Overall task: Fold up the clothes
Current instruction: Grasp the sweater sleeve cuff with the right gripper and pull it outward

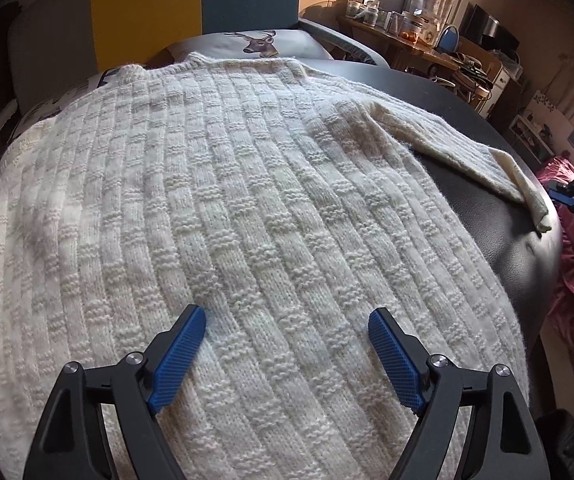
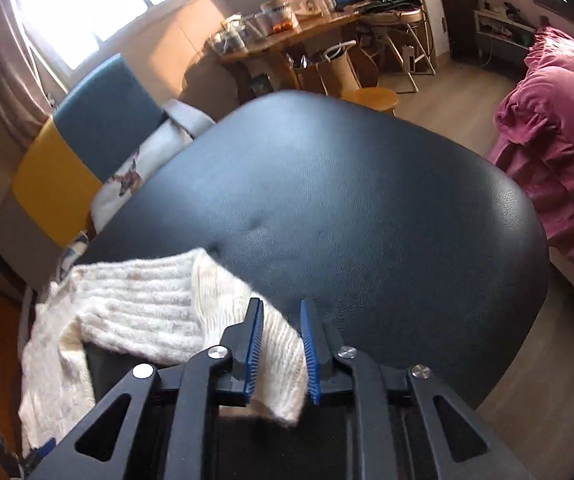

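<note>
Left wrist view: the left gripper point(image 1: 287, 322) hangs over the sweater point(image 1: 223, 216), its 2 blue pads point(image 1: 179, 356) spread wide and gripping nothing, knit filling the gap between them. The cream sweater lies flat across a black table point(image 1: 483, 216), covering most of the frame, collar toward 12 o'clock. One sleeve point(image 1: 467, 152) runs out toward 3 o'clock, its cuff lying at the table's edge. Just beyond that cuff, at 3 o'clock, the right gripper point(image 1: 567, 196) shows at the frame's edge. A deer-print cushion point(image 1: 261, 42) sits past the collar at 12 o'clock, with a yellow and teal chair back behind it.

Right wrist view: the right gripper point(image 2: 281, 344) has its jaws partly open around the sleeve's point(image 2: 277, 364) cuff; both pads stand close to the knit, but whether they press it cannot be told. The sleeve trails back to the sweater point(image 2: 127, 312) at 9 o'clock. Bare tabletop point(image 2: 367, 200) fills the centre. A pink cloth point(image 2: 551, 152) is heaped at 2 o'clock, and a wooden desk point(image 2: 287, 32) stands under a window at 12 o'clock.
</note>
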A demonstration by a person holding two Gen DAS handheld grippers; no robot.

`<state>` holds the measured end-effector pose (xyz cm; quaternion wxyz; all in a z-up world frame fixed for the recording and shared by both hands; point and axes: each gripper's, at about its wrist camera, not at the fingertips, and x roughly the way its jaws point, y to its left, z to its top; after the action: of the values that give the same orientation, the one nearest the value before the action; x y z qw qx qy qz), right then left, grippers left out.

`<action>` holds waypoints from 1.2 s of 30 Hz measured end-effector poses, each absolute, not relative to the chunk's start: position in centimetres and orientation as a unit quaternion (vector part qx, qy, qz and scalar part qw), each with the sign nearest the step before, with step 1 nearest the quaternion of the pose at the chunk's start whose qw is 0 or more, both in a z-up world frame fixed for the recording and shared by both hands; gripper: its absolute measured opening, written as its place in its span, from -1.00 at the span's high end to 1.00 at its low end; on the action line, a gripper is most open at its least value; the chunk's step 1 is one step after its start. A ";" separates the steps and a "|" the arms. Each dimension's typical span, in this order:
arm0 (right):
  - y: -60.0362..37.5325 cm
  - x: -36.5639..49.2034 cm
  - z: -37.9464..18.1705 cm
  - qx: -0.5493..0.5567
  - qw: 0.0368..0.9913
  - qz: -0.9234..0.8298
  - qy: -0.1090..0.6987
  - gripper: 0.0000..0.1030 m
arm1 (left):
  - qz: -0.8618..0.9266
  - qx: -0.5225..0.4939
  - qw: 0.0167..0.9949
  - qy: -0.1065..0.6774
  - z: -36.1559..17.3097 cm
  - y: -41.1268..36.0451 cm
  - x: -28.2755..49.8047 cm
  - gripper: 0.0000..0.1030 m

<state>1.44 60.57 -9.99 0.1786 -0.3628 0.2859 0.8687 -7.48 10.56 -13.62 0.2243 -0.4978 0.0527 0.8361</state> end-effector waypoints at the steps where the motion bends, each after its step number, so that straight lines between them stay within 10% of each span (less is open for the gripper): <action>1: 60.2 2.0 -9.0 -0.352 0.191 0.878 0.260 0.54 | 0.835 -0.499 0.223 0.053 -13.6 10.6 -7.5 -0.66; 7: 52.0 0.9 -7.4 -0.372 0.167 0.912 0.045 0.43 | 0.835 -0.503 0.217 0.058 -13.8 11.2 -7.5 -0.77; 15: 49.3 -2.2 -13.9 -0.427 0.204 0.881 -0.005 0.43 | 0.834 -0.506 0.214 0.051 -13.8 11.1 -7.4 -0.78; 21: 50.5 -1.7 -15.0 -0.428 0.190 0.883 0.037 0.43 | 0.834 -0.507 0.211 0.054 -13.8 11.3 -7.5 -0.81; 25: 52.6 -1.2 -14.4 -0.422 0.180 0.883 0.102 0.87 | 0.835 -0.506 0.213 0.047 -13.8 11.1 -7.5 -0.81; 36: 65.2 -4.3 -9.1 -0.431 0.214 0.856 0.187 0.89 | 0.832 -0.509 0.214 0.053 -13.9 11.2 -7.7 -0.82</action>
<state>-4.25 65.18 -9.06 0.2137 -0.4311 0.1870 0.8565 -7.67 11.20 -13.92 0.2145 -0.5093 0.0532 0.8318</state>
